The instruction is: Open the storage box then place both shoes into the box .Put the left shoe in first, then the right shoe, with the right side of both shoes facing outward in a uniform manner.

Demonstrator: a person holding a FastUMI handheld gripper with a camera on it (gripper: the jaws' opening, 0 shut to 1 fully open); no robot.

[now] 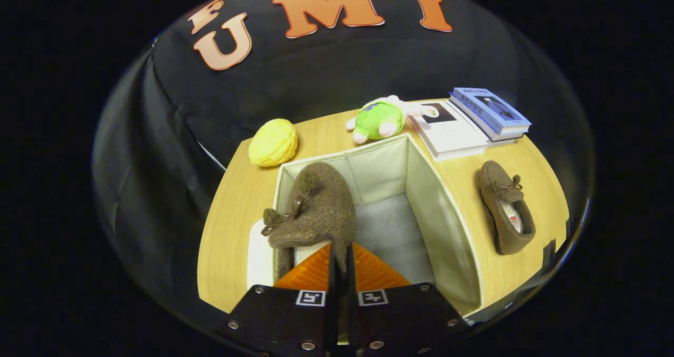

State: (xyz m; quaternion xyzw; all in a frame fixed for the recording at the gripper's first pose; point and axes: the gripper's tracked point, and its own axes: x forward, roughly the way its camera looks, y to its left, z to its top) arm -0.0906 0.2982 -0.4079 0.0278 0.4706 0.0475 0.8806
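Fingers [316, 273] of the gripper [341, 265] pinch the heel of a brown shoe [316, 209], held over the open box's [442, 225] left side. Second shoe [506, 207] lies on the table [231, 204], right of the box.

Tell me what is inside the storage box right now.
A brown shoe hangs in the box, pinched by the gripper. Beside it the pale floor is bare. The shoe and fingers cover the floor beneath them.

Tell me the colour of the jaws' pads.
Orange, ribbed pads, seen in the gripper view, pinching the brown shoe.
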